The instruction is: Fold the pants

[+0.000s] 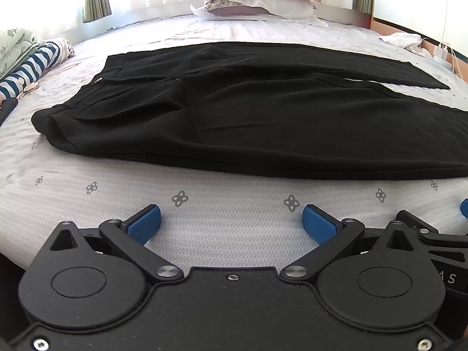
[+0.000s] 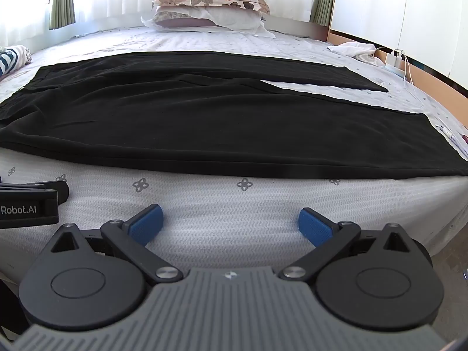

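**Inspector:** Position of the garment?

**Onlooker:** The black pants [image 1: 248, 111] lie spread flat across the bed [image 1: 204, 222], on a white sheet with small grey flower marks. The waistband is toward the left, the legs run off to the right. The two legs are parted at the far end, with a wedge of sheet showing between them; the right wrist view shows this plainly.

**Inspector:** Left gripper?

**Onlooker:** The left gripper [image 1: 231, 222] sits at the near edge of the bed, short of the pants. Its blue-padded fingers [image 1: 144, 223] are spread wide with only sheet between them. It has hold of nothing.

**Inspector:** Right gripper?

**Onlooker:** Same condition. The right gripper [image 2: 230, 223] is just beside the left one, also at the near edge, fingers [image 2: 317, 228] wide apart and not touching the pants [image 2: 204, 122]. The near hem of the cloth lies a little beyond both.

**Inspector:** Surroundings?

**Onlooker:** Stacked pillows [image 2: 210, 5] at the head of the bed, the top one with a floral cover. Folded bedding and a striped item [image 1: 32, 64] at the left edge. A white cloth [image 2: 354, 49] and a charger with cables [image 2: 395, 58] at the right edge. Green curtains [image 2: 61, 0] beside a bright window behind.
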